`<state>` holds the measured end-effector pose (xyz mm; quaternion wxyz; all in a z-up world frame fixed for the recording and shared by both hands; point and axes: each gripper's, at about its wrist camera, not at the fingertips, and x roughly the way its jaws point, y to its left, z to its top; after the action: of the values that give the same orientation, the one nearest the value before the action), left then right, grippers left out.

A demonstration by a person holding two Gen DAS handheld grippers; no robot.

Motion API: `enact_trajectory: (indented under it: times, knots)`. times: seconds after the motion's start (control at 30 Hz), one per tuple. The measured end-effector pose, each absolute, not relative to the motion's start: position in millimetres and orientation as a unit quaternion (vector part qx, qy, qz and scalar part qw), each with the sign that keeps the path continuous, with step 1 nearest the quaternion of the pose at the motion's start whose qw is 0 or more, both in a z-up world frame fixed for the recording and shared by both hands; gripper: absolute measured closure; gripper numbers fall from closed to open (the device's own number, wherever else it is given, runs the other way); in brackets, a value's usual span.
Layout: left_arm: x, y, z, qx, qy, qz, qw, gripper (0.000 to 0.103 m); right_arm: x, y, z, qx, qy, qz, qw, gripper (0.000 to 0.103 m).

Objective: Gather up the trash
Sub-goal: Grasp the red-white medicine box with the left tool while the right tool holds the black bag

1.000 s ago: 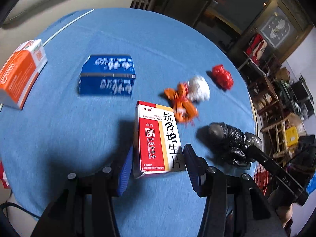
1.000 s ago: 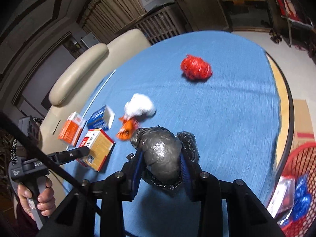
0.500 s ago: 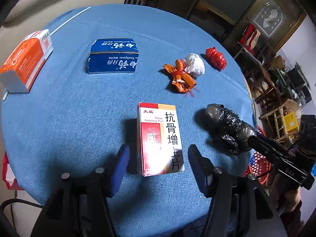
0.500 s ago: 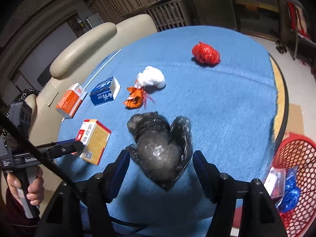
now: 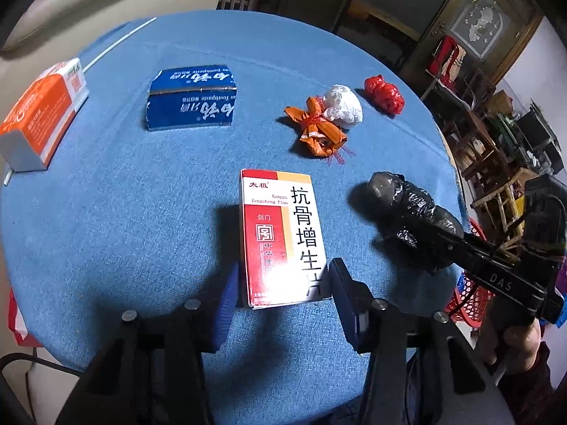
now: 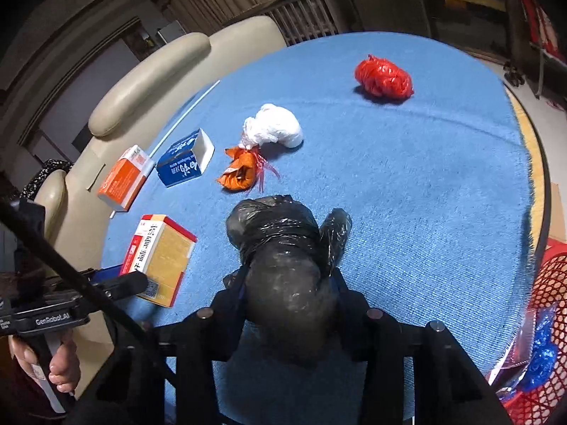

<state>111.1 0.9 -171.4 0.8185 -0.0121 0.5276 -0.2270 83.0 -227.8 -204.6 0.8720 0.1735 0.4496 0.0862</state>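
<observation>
A red and white medicine box (image 5: 283,237) lies on the round blue table (image 5: 124,212). My left gripper (image 5: 283,283) is open, its blue pads either side of the box's near end, a small gap on each side. My right gripper (image 6: 288,283) is shut on a black plastic bag bundle (image 6: 283,258), which also shows in the left wrist view (image 5: 411,219). An orange wrapper (image 5: 315,131), a white wad (image 5: 343,106) and a red bag ball (image 5: 384,94) lie farther back.
A blue toothpaste box (image 5: 191,97) and an orange box (image 5: 39,113) lie at the left of the table. A red mesh basket (image 6: 545,318) with blue scraps stands off the table's right edge. A beige sofa (image 6: 149,81) is behind the table.
My right gripper, open around the black bag half a second ago, has closed on it. My left gripper has moved in around the medicine box's near end.
</observation>
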Motion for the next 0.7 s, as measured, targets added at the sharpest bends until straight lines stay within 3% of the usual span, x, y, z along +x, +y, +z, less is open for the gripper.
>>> enact_trajectory:
  times: [0.57, 0.6, 0.63, 0.7]
  knots:
    - [81.5, -31.2, -117.3, 0.073, 0.454, -0.223, 0.86, 0.052, 37.8, -249.1, -156.8, 0.202, 0.374, 0.079, 0.902, 0.062]
    - [79.0, -33.3, -114.2, 0.078, 0.448, -0.224, 0.862, 0.061, 35.2, -250.7, -154.5, 0.204, 0.37, 0.079, 0.903, 0.062]
    - [76.5, -35.4, -111.4, 0.083, 0.444, -0.227, 0.863, 0.077, 32.6, -251.9, -153.1, 0.207, 0.367, 0.08, 0.903, 0.062]
    - [73.5, -40.5, -108.5, 0.089, 0.445, -0.234, 0.86, 0.08, 28.0, -254.4, -150.7, 0.209, 0.362, 0.078, 0.905, 0.062]
